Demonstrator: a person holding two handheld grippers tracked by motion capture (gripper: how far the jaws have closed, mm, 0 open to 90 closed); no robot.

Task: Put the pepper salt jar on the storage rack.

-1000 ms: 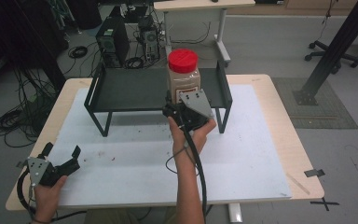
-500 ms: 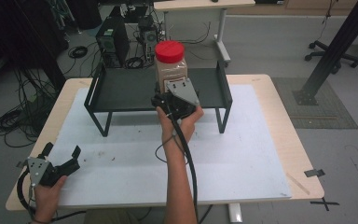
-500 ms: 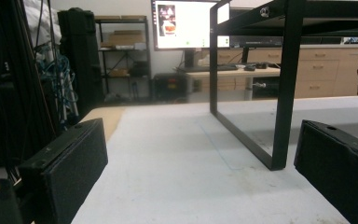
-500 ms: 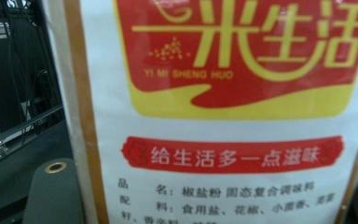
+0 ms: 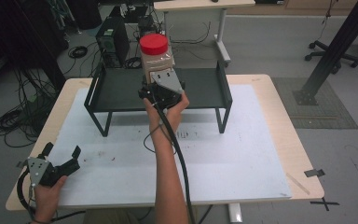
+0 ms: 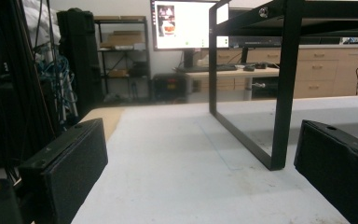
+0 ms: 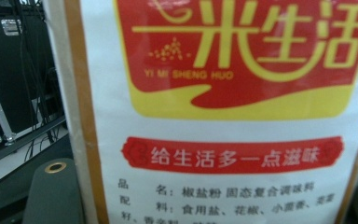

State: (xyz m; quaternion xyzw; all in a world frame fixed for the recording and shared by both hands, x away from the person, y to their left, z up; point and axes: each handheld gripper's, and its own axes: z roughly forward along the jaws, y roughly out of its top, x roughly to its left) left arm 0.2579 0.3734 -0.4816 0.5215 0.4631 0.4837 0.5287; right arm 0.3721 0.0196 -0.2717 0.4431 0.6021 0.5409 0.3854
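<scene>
The right gripper is closed on the jar, a tall container with a red lid and a printed label, and holds it above the black shelf, with the jar rising directly over the jaws. The grip sits low on the body, so most of the jar's mass and the lid stand above the pads; the main risk is that the jar pivots between the jaws and tips forward or sideways if the hand accelerates or stops abruptly. A second risk is slippage: the label is smooth, and in the right gripper view it presses so close to the camera that the pad contact cannot be confirmed there, so the hold is probably on the lower body rather than the base. A third risk is collision: the shelf's raised end walls and rear rail lie just beyond and below the gripper, and a low approach can clip the jar's base on a rail and knock it out of the jaws. The jar's long axis runs vertically, lid up, base toward the jaws, label facing back toward the gripper's camera; the text on it reads upright, which agrees with an upright or near-upright pose. The left gripper rests low on the white table cover, well to the side of the holding gripper, jaws spread apart with nothing between them, facing a leg of the shelf.
</scene>
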